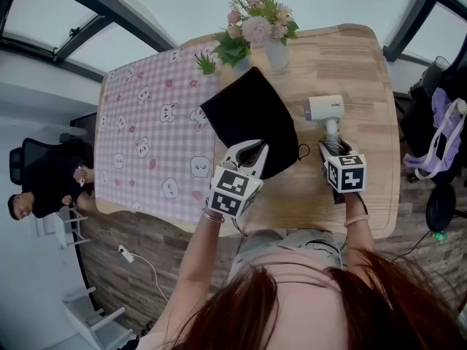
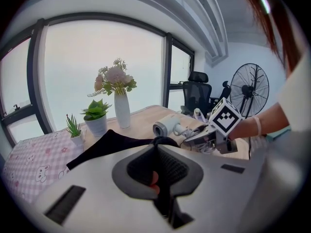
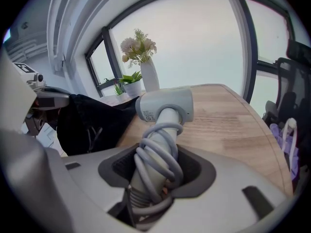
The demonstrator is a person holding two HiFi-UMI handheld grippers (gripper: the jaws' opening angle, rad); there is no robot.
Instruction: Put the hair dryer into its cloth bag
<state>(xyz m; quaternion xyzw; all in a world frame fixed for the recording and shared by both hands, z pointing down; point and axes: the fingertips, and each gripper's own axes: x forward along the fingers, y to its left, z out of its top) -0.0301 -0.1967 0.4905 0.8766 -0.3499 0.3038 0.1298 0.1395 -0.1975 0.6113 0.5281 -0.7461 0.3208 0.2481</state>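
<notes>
Black cloth bag [image 2: 109,143] rim pinched in nearly-shut L gripper [image 2: 157,143] jaws; R gripper [image 3: 158,155] jaws clamp hair dryer [image 3: 167,106] handle.

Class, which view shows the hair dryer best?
Right gripper view: the hair dryer fills it, its cord-wrapped handle in the right gripper. The head view shows it small on the table; the left gripper view shows mainly its head.

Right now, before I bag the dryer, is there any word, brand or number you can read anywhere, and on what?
Nothing can be read for certain.
On the hair dryer, side of its head: a short dark word, too small to read.
On the label at the dryer's round end: fine print, blurred.
</notes>
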